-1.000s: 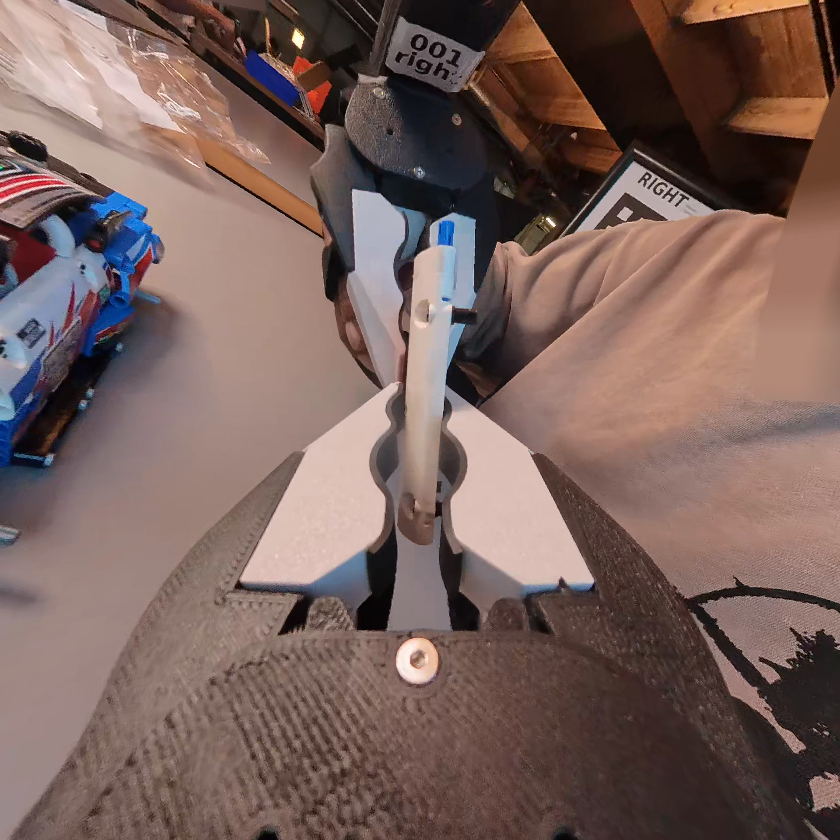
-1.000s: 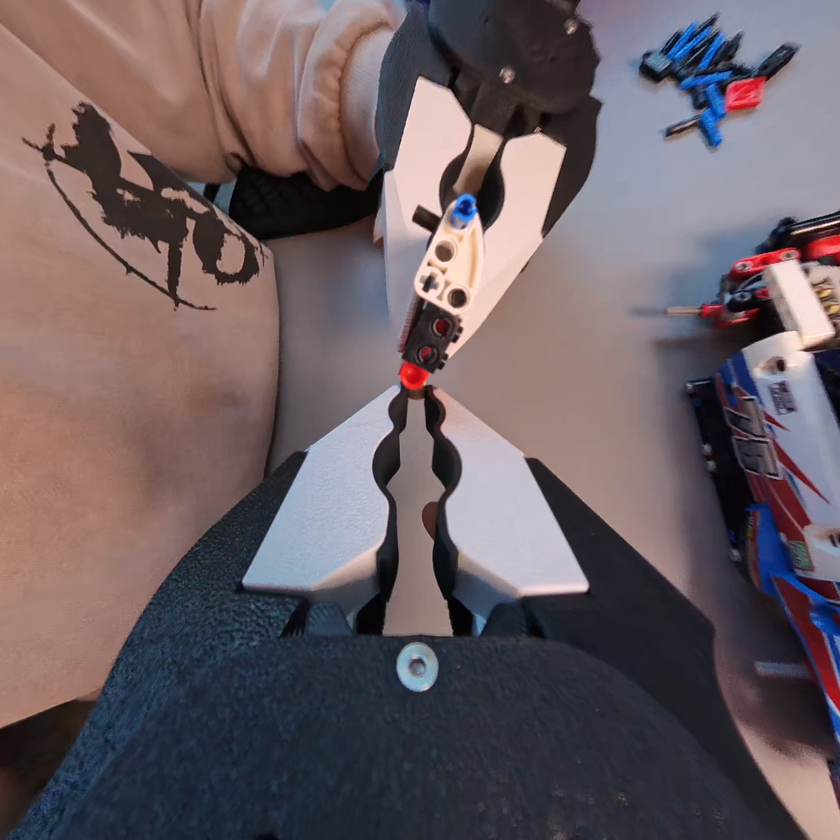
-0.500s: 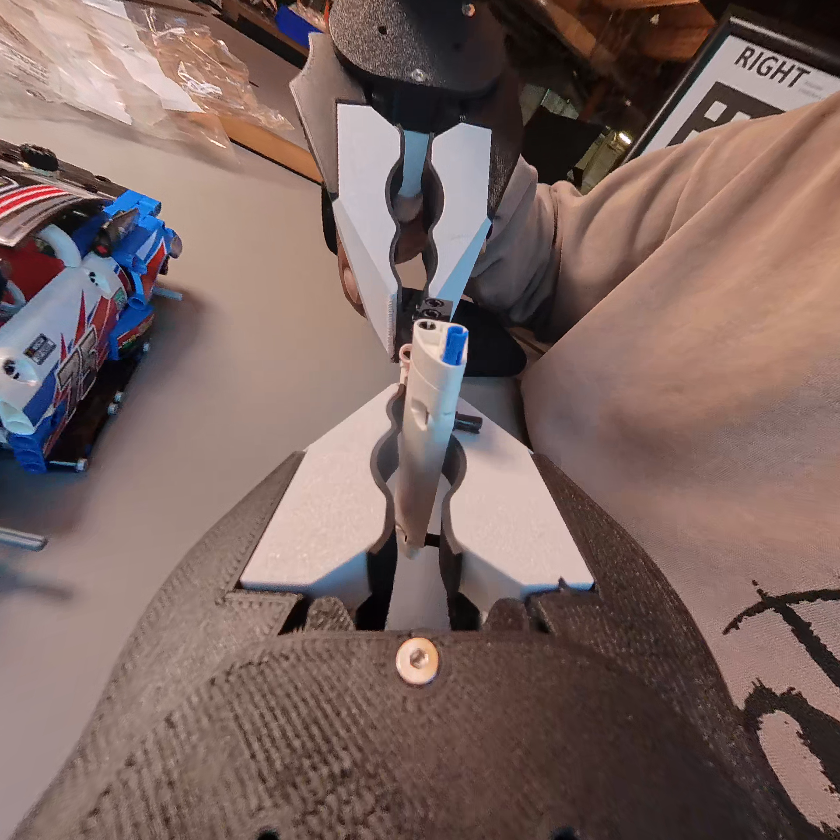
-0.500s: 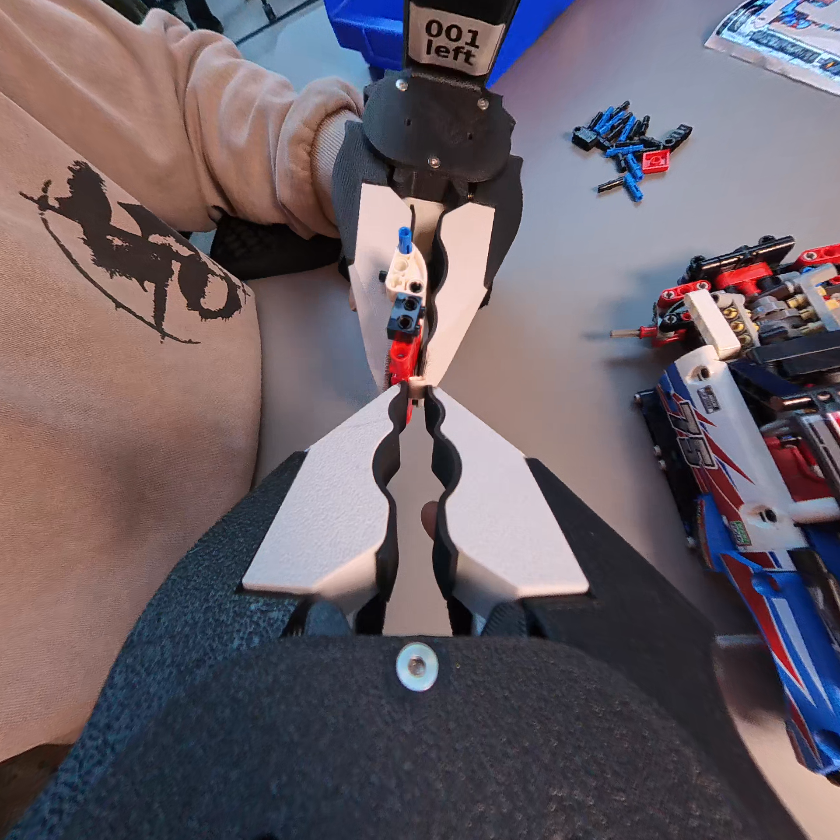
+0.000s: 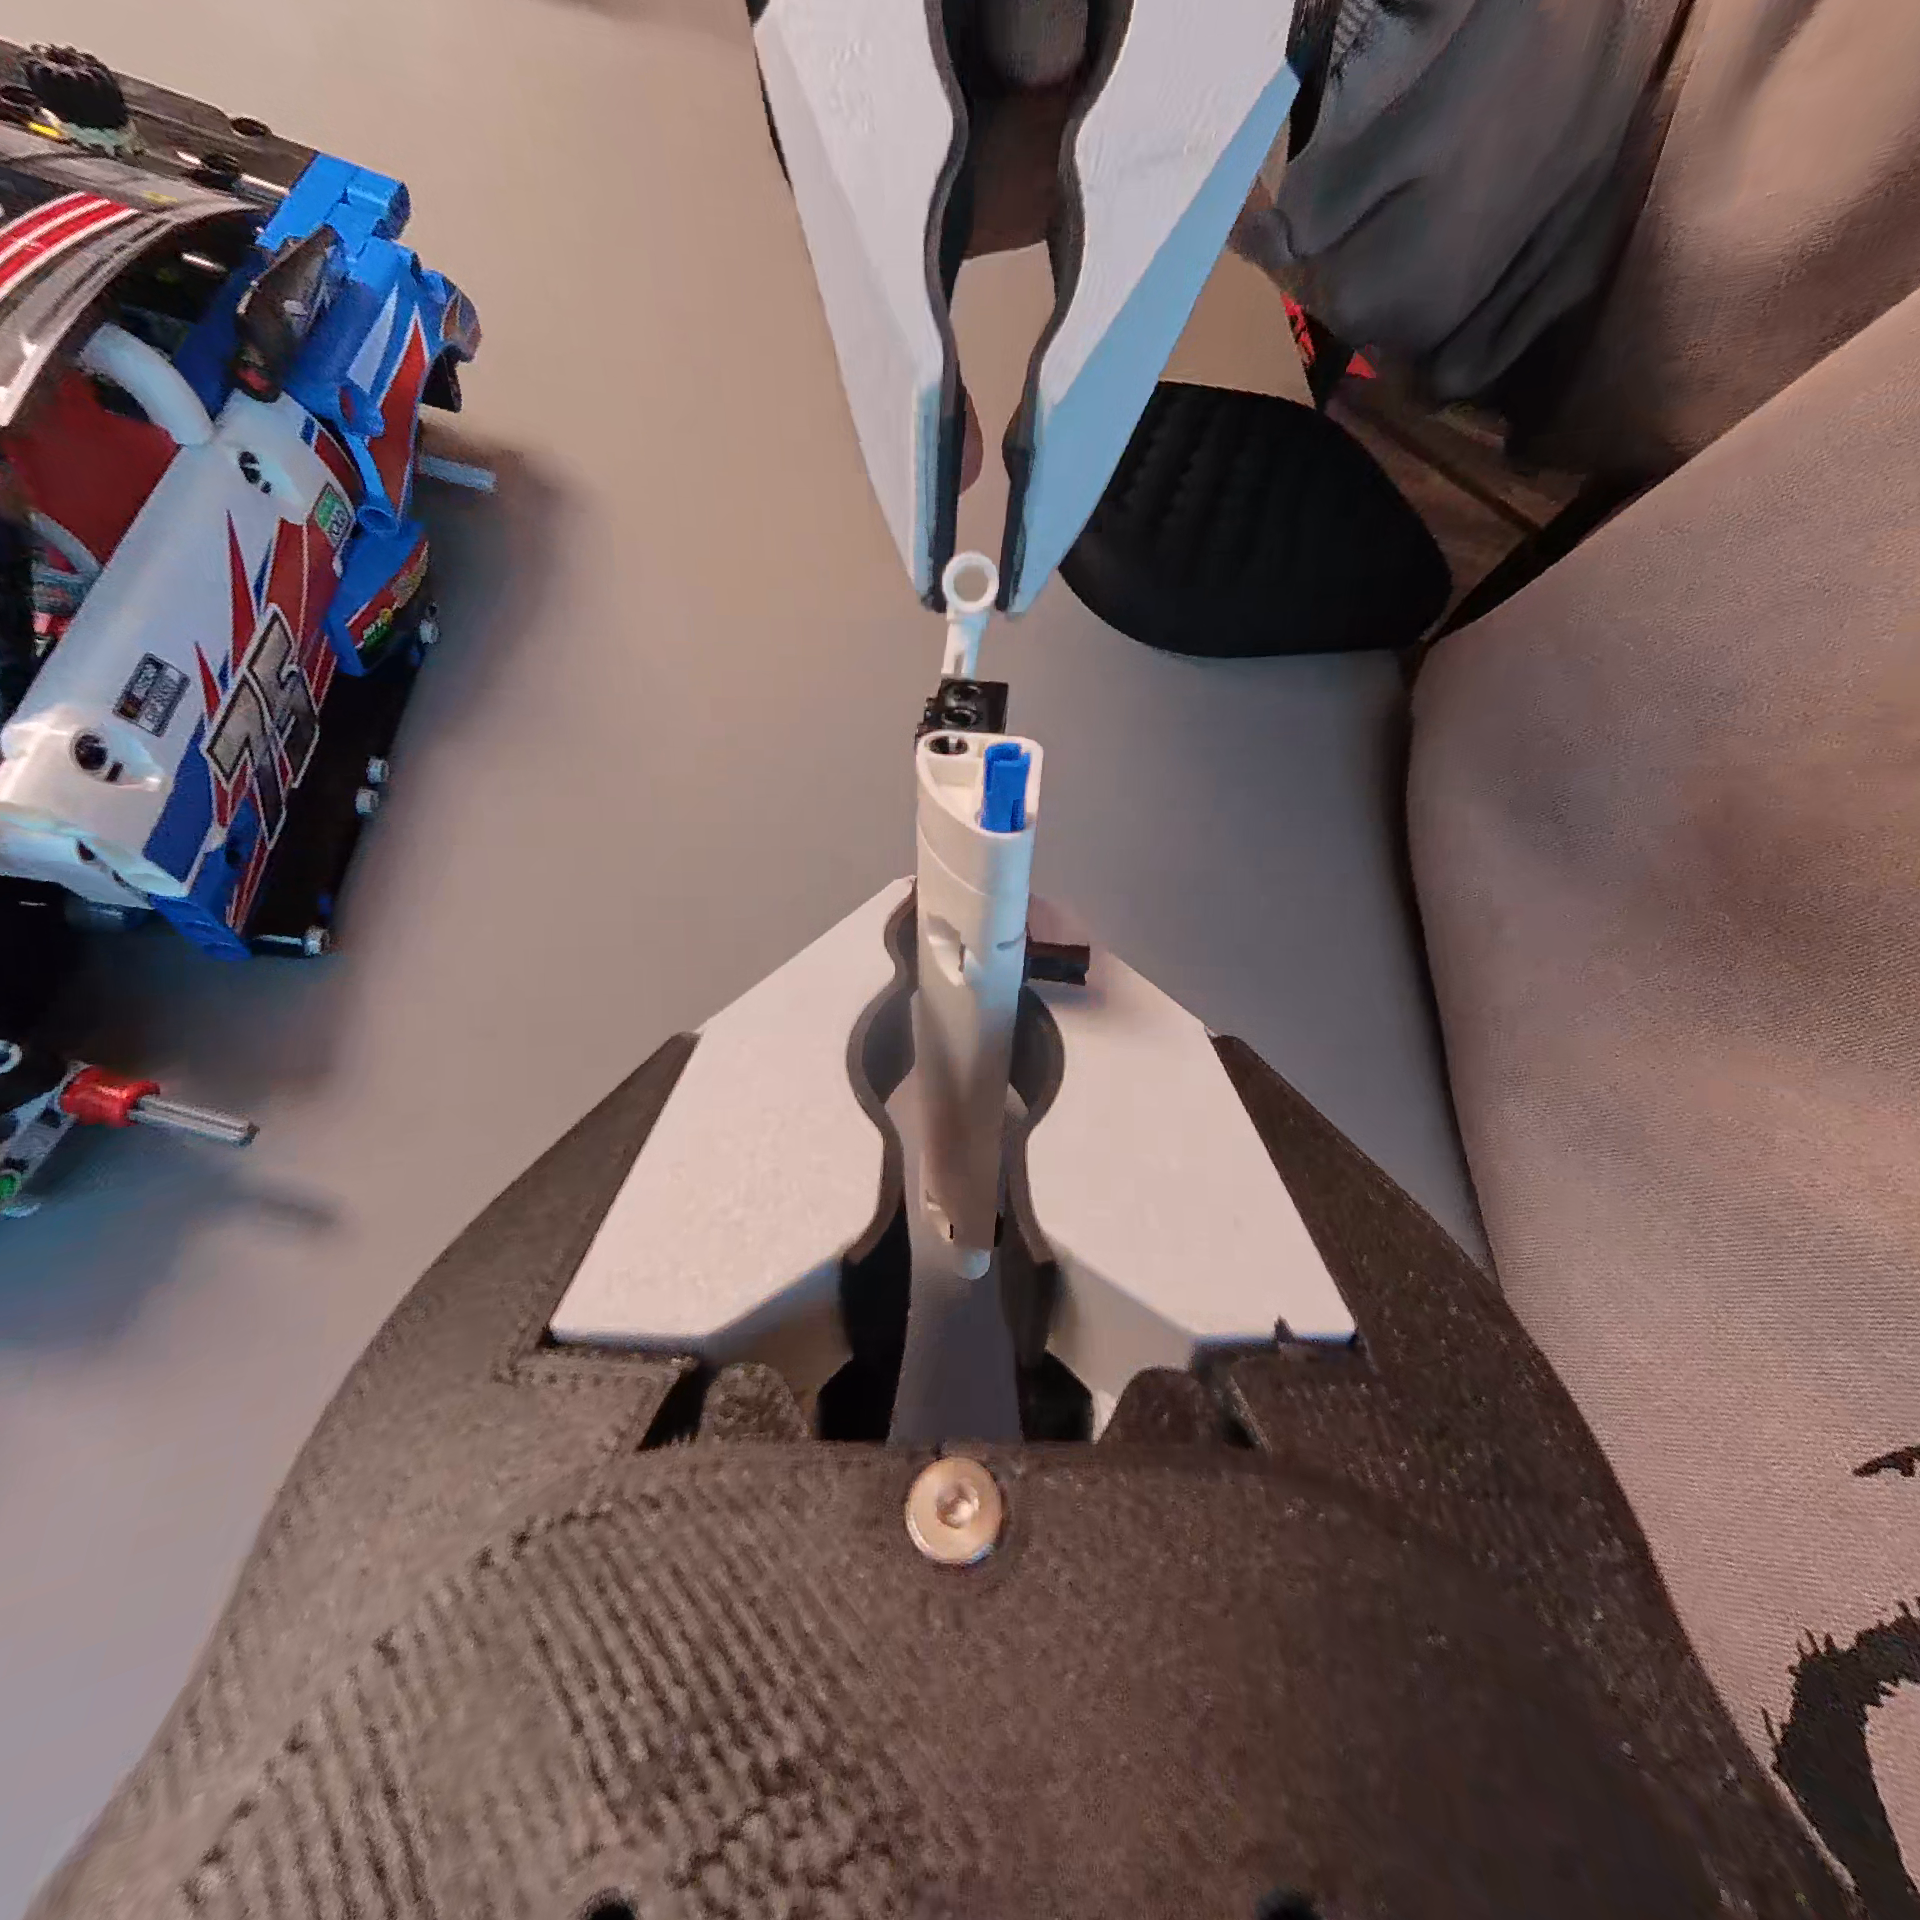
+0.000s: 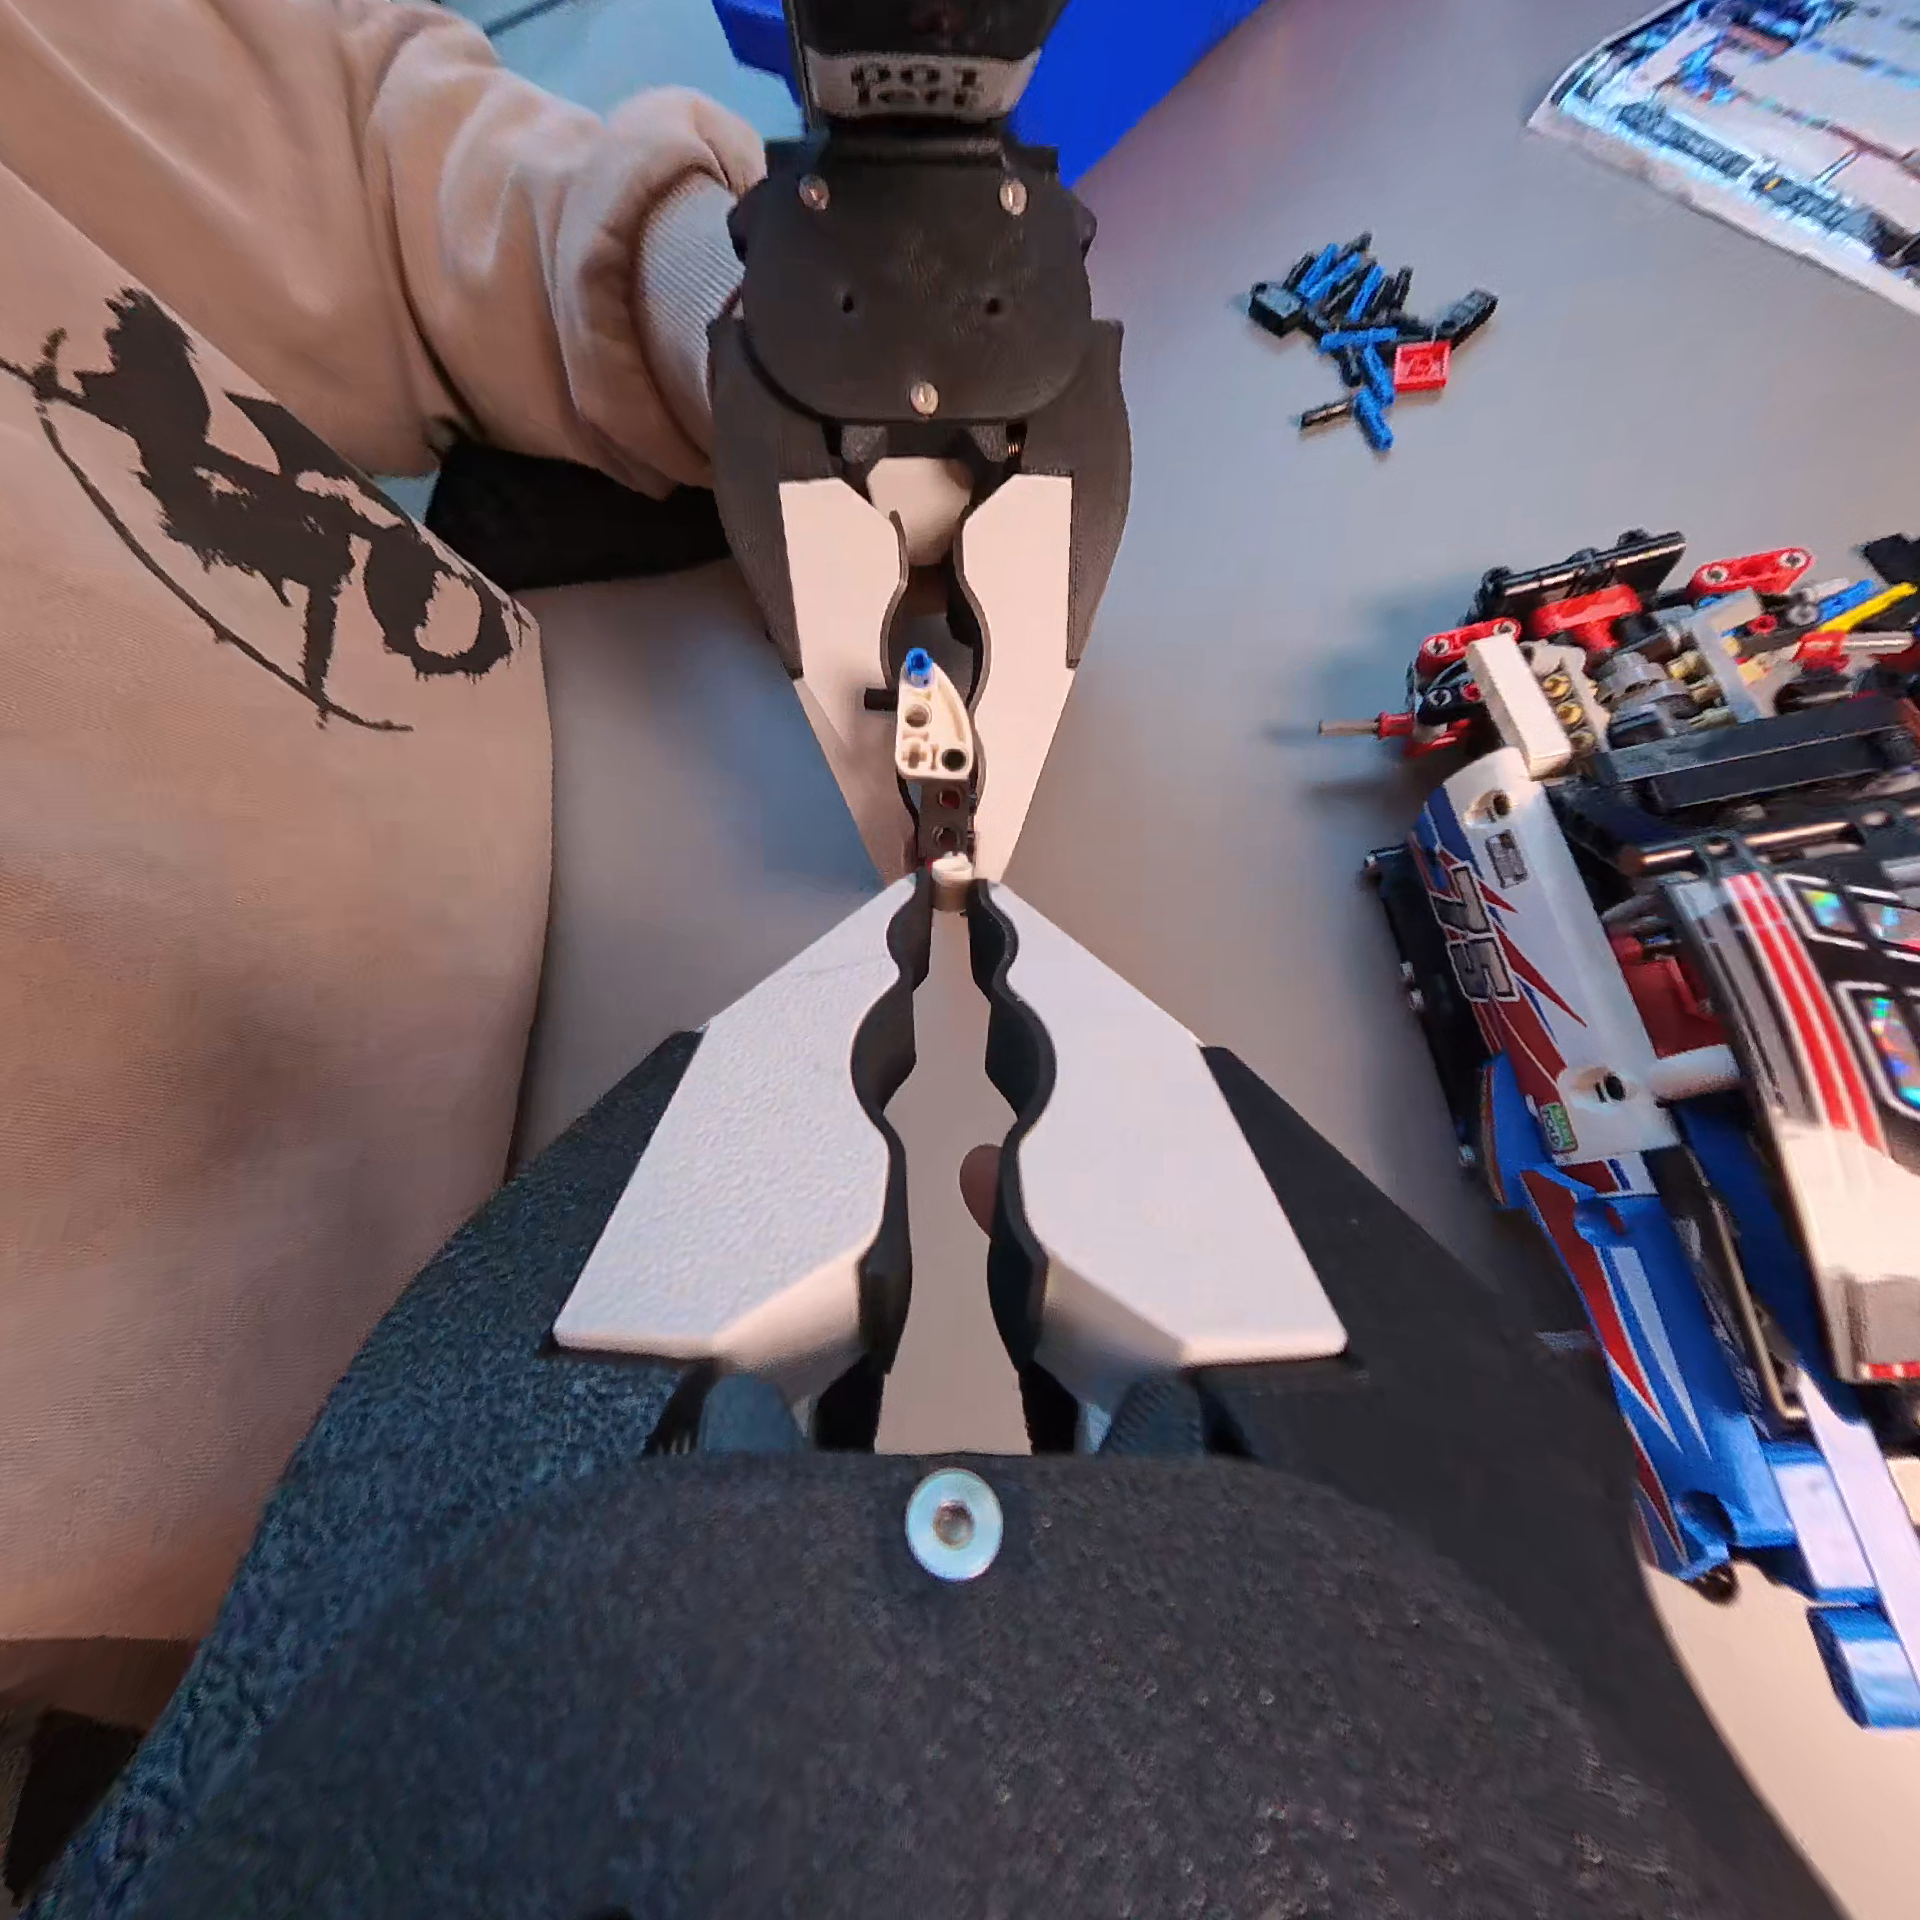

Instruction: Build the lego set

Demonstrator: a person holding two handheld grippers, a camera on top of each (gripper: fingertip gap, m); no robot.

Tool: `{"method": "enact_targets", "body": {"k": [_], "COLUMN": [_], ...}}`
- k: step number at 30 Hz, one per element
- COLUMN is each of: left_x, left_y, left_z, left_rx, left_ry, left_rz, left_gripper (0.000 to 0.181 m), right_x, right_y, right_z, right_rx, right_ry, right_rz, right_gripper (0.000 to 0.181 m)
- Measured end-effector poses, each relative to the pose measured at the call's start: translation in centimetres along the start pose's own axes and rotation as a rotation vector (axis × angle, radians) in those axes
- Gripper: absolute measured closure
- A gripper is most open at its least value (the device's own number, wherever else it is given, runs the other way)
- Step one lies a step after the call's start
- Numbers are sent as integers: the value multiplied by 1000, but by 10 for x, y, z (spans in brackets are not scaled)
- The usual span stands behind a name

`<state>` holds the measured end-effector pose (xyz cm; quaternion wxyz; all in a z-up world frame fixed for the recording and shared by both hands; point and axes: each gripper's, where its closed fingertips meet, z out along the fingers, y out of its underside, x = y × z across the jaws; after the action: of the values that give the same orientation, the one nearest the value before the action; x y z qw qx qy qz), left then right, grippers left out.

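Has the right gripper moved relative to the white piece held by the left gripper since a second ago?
Yes. The right gripper was alongside the white piece; it has now backed off past the black end, pinching a small white connector.

1. Left tongs (image 5: 968,914): white fingers with black inner pads, black woven-textured body; right tongs (image 6: 943,883): the same white and black, body speckled.
2. Held piece (image 5: 971,862): white, with a blue pin (image 5: 1006,800) and a black block (image 5: 966,707).
3. Model car (image 6: 1683,1091): white, blue and red, with flame-like stripes.
4. Bench (image 6: 1226,623): plain grey.
5. Sweatshirt (image 6: 208,831): beige, with a black brush-stroke print.
6. Loose pins (image 6: 1361,332): blue and black, one red plate among them.
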<state>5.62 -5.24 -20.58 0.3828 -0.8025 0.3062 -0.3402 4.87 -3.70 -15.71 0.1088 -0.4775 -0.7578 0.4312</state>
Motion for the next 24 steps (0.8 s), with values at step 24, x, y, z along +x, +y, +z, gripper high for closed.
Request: {"method": "enact_targets", "body": {"k": [24], "left_x": [0], "left_y": [2], "left_z": [-3], "left_rx": [-66], "left_ry": [-112], "left_rz": [81], "left_gripper": [175], "right_x": [-5], "right_y": [7], "right_z": [9], "right_rx": [-456], "right_ry": [-14], "right_rz": [-79], "right_gripper": [178]}}
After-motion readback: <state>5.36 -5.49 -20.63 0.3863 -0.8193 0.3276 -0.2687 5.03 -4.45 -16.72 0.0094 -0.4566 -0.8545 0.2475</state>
